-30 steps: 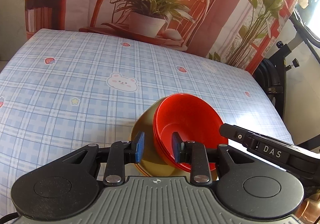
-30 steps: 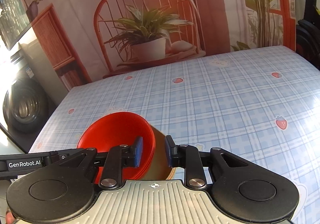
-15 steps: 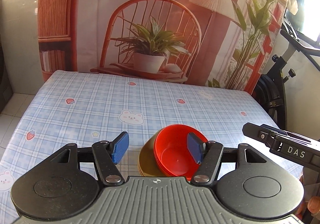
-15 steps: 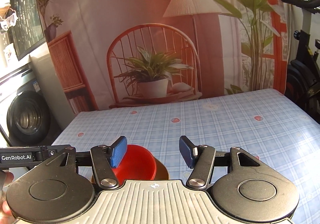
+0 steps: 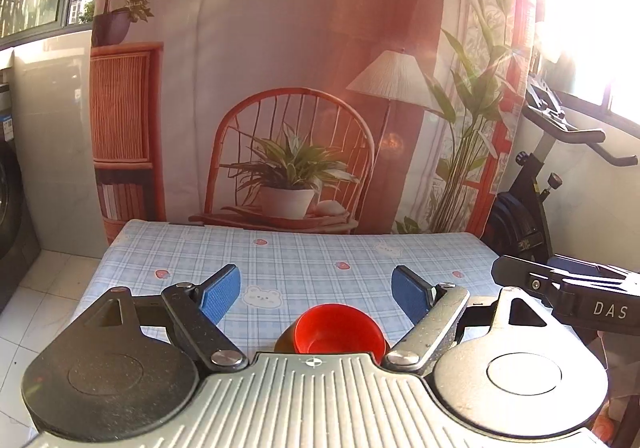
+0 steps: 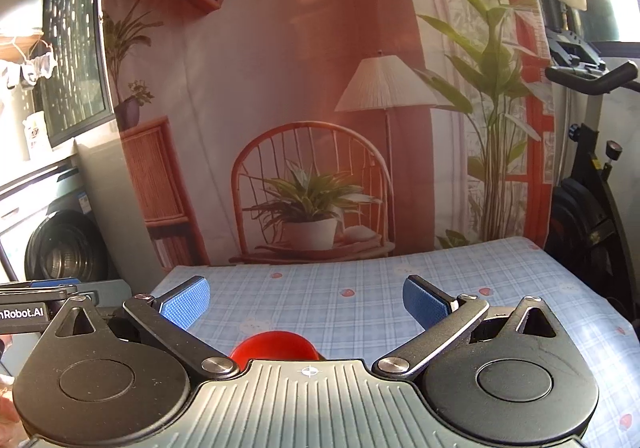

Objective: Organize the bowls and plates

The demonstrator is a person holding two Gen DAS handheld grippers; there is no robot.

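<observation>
You see the red bowl (image 5: 335, 332) low in the centre of the left wrist frame, just above the device body, which cuts off its near edge. It is glossy, round and sits mouth up, leaning slightly toward you. It nests in a mustard-brown dish (image 5: 286, 340), of which only a sliver peeks out at its left side. Both rest on the checked tabletop (image 5: 304, 260). In the right wrist frame only the bowl's red rim (image 6: 274, 346) shows, bottom centre.
</observation>
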